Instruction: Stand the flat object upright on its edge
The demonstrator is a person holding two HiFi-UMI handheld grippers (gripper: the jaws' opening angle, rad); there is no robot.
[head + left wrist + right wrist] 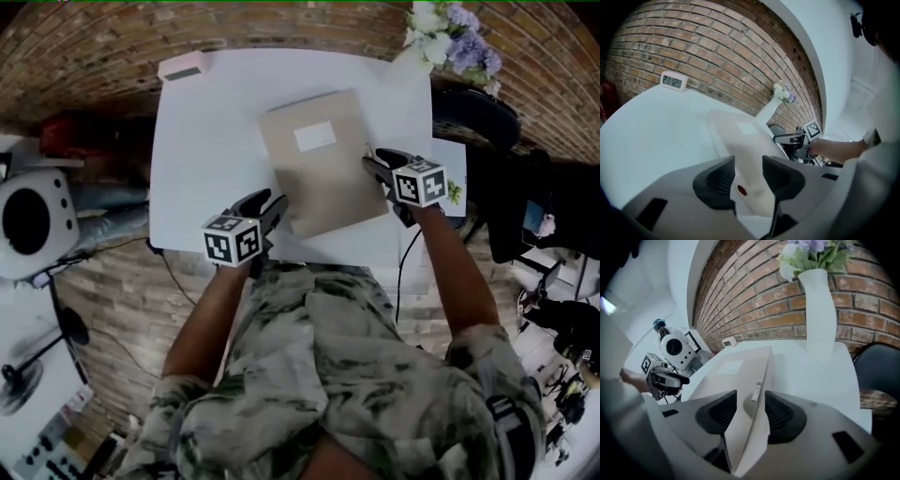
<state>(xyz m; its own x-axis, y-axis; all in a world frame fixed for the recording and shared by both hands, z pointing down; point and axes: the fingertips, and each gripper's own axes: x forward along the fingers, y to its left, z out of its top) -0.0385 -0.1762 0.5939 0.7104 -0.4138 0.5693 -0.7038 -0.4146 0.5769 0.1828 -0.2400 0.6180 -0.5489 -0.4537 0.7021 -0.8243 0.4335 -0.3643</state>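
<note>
Jaws wide on left gripper [268,202] and right gripper [375,165], astride edges of flat box [319,183]

On table [187,187], centre, flat: box [323,178], label [314,136] on top toward far end. Far-left corner of table: clock [183,66]. Far-right corner: vase [818,310]. Right of table, past vase: chair [478,112]. At box's near-left corner: left gripper [270,208], corner between jaws. At box's right edge: right gripper [375,164], edge between jaws.
</note>
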